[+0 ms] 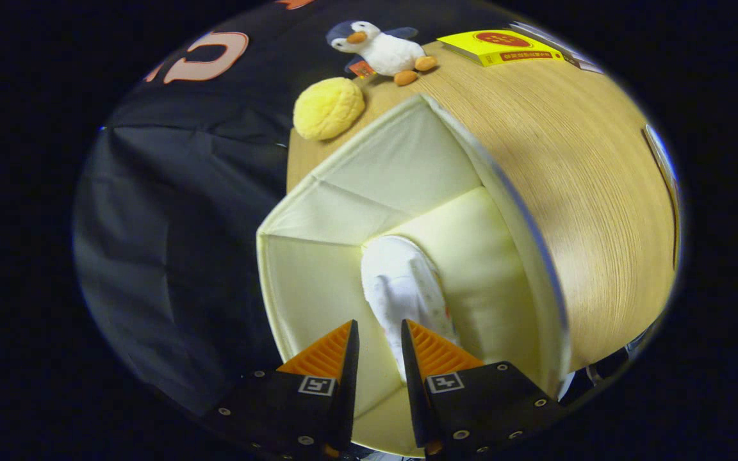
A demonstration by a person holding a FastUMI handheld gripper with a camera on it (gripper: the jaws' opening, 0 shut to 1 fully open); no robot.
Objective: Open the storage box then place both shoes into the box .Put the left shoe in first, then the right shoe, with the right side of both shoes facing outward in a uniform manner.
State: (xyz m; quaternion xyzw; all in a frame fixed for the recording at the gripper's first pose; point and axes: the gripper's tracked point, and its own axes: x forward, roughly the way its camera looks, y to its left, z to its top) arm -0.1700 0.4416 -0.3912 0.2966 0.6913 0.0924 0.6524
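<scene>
A pale yellow storage box stands open on the wooden table, and I look into it from above. A white shoe stands inside against the box's inner wall, lengthwise away from me. My gripper hovers over the box's opening, with its near end of the shoe just ahead of the fingers and partly behind the right finger. A narrow gap shows between the fingers. Box wall is visible beside the left finger, so the fingers do not both press on the shoe.
Beyond the box lie a round yellow plush, a penguin toy and a yellow book at the table's far end. Bare wood stretches beside the box. The black cloth wall hangs past the table's other side.
</scene>
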